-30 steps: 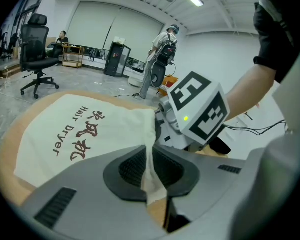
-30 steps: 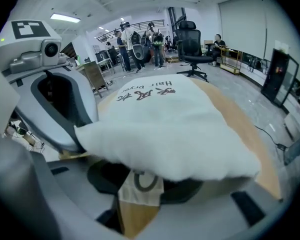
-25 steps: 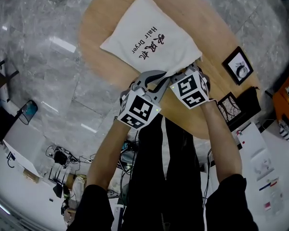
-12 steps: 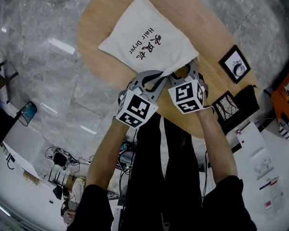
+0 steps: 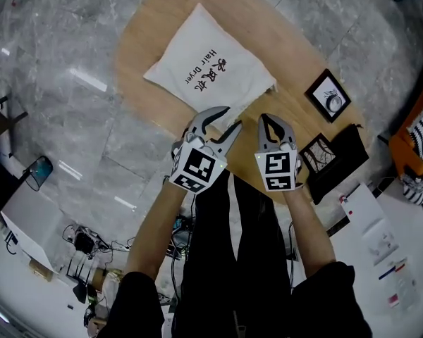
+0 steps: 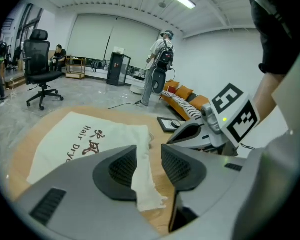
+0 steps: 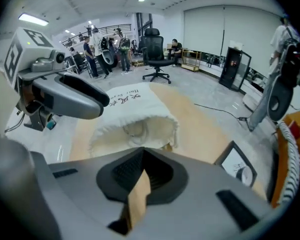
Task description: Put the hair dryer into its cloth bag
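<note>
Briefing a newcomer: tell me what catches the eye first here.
The white cloth bag printed Hair Dryer, flat on the round wooden table. Just short of its mouth hover the two marker-cubed grippers: the left gripper has just opened, the bag's edge showing loose in its gap, and the right gripper is shut, empty.

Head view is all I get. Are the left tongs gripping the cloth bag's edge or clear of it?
Observer: Clear. In the left gripper view the left tongs have just been opening. The cloth bag's frayed edge shows in the gap, but the pads are not pressing it.
Operator: Right tongs?
Observer: The right gripper view shows the right tongs just closed, shut with nothing between them.
Operator: Anything inside the bag?
Observer: That view looks into the bag's gaping mouth. A pale shape sits inside, but I cannot tell what it is.
</note>
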